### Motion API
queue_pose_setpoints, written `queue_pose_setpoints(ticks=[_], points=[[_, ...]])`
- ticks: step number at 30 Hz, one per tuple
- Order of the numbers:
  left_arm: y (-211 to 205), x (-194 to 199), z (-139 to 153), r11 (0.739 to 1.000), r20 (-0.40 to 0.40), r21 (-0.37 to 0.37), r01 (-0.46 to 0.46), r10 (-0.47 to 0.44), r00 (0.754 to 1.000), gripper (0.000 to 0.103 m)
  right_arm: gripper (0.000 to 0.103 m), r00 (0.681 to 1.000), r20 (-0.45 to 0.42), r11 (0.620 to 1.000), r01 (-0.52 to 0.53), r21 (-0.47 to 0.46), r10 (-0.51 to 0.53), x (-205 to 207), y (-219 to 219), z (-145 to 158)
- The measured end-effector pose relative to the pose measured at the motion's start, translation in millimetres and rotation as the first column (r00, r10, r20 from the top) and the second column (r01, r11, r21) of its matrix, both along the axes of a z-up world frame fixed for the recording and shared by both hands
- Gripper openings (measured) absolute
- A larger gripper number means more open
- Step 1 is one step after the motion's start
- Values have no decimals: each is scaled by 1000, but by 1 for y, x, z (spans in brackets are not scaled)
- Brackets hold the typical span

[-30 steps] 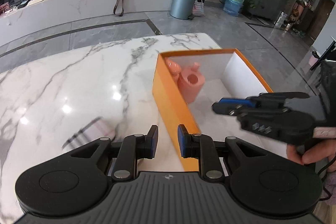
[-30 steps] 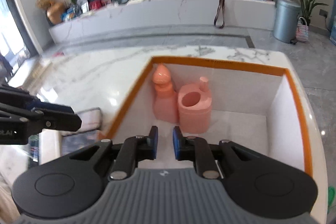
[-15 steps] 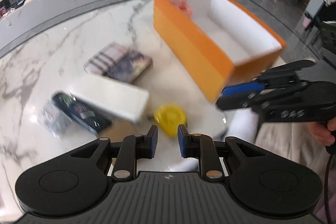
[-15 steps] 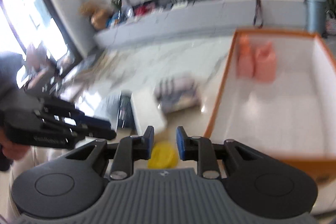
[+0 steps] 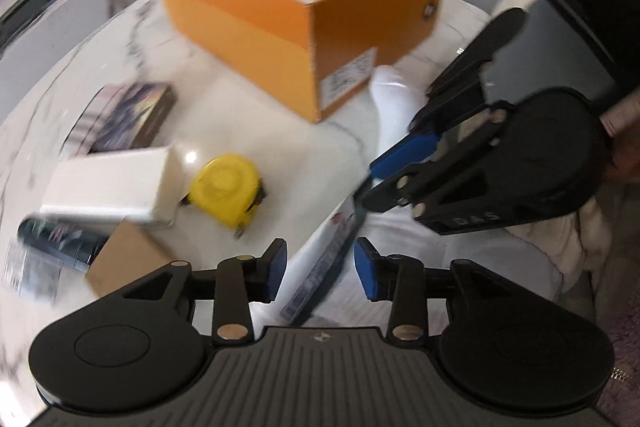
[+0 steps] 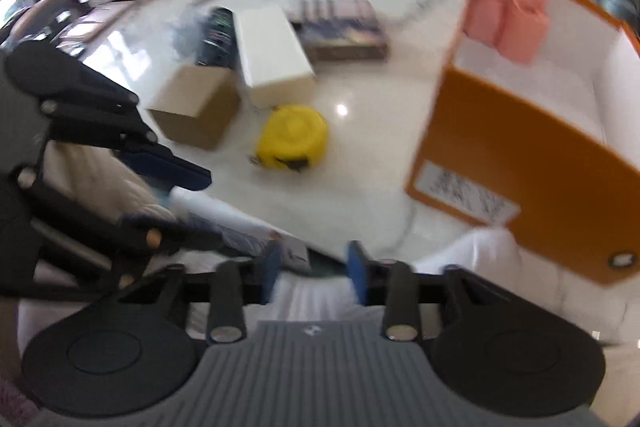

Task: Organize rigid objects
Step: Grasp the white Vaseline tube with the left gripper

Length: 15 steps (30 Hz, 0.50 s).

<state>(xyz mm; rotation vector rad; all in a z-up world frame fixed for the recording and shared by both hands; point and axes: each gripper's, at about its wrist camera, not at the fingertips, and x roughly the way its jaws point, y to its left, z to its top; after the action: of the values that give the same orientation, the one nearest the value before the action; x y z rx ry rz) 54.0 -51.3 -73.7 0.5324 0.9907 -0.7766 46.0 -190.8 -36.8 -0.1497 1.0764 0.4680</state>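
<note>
Both tools hang off the near edge of the marble surface point(image 5: 224, 115), over the person's lap. The left tool point(image 5: 320, 269) has its blue-padded fingers parted with nothing between them; below the gap lies a flat printed packet point(image 5: 324, 267) that overhangs the near edge. The right tool point(image 6: 312, 267) is likewise open and holds nothing; in the left wrist view it point(image 5: 366, 187) hovers above that same packet.

The yellow tape measure point(image 5: 226, 189) lies flat close to the near edge, with bare marble between it and the orange box point(image 5: 280, 39). That box stands open toward the right side of the surface, its labelled end facing the near edge. Two pink bottles point(image 6: 506, 21) stand together against its far inner corner; the rest of the white interior shows bare.

Just left of the tape measure a long white box point(image 6: 274, 57) lies, its near end almost touching the tape measure. A brown cardboard box point(image 6: 196, 109) sits beside the white box on its left, closer to the near edge. Behind the cardboard box a dark tube-shaped item point(image 6: 216, 37) in clear wrapping lies along the white box. A flat dark package with striped print point(image 6: 340, 29) rests farther back, between the white box and the orange box. Motion blur hides the finer print.
</note>
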Motion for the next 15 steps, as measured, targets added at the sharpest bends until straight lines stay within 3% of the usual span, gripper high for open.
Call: queue_pose_setpoints(ticks=[6, 11, 15], points=[[-25, 12, -14, 991, -45, 88, 102, -99, 994, 52, 19, 997, -64, 998, 35, 52, -32, 1, -10, -6], [-44, 17, -35, 958, -55, 221, 182, -174, 983, 52, 19, 995, -88, 995, 49, 82, -41, 5, -12, -10], [-47, 17, -41, 950, -73, 242, 198, -186, 980, 39, 21, 993, -101, 991, 66, 113, -54, 9, -16, -11]])
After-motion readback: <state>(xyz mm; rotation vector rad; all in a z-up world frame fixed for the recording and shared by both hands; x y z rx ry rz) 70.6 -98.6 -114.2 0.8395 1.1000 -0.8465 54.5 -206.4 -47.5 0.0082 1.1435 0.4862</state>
